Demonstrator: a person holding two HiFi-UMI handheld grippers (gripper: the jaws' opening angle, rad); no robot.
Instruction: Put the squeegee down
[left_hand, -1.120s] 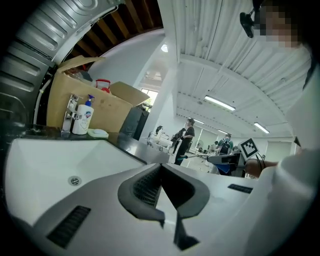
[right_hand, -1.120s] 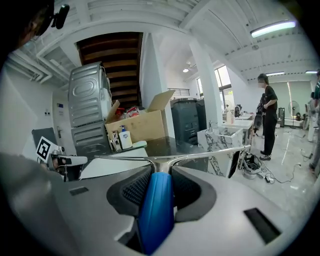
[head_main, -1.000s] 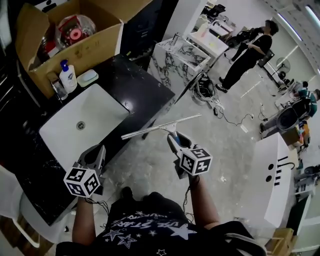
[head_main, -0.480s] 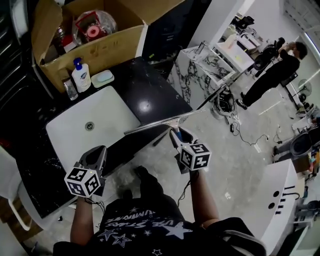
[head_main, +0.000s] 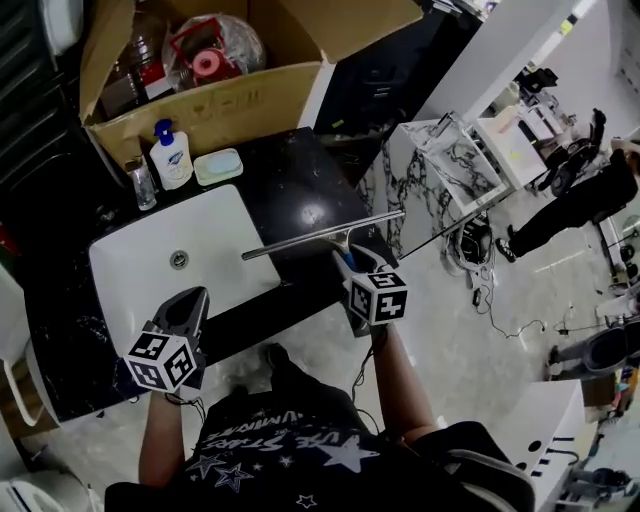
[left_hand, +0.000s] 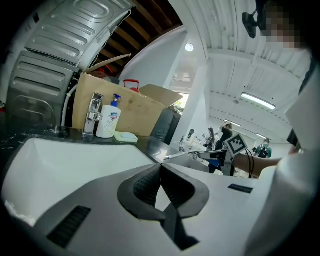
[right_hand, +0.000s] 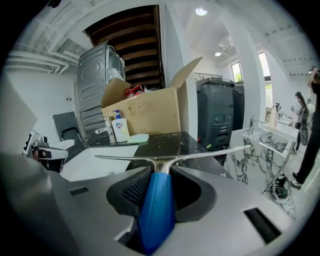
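The squeegee (head_main: 320, 237) has a long metal blade and a blue handle (right_hand: 157, 207). My right gripper (head_main: 352, 265) is shut on that handle and holds the blade level above the black marble counter (head_main: 290, 195), to the right of the white sink (head_main: 160, 270). In the right gripper view the blade (right_hand: 170, 158) stretches across in front of the jaws. My left gripper (head_main: 190, 308) hovers over the sink's near edge, shut with nothing between its pads. From the left gripper view, the squeegee (left_hand: 182, 155) shows far off to the right.
A soap pump bottle (head_main: 170, 155), a soap dish (head_main: 218, 166) and a tap (head_main: 140, 183) stand behind the sink. An open cardboard box (head_main: 225, 75) fills the counter's back. A marble stand (head_main: 445, 160) is to the right, and a person (head_main: 580, 195) stands farther off.
The right gripper has carried the squeegee from over the floor to above the counter by the sink. The left gripper has kept its place near the sink's front.
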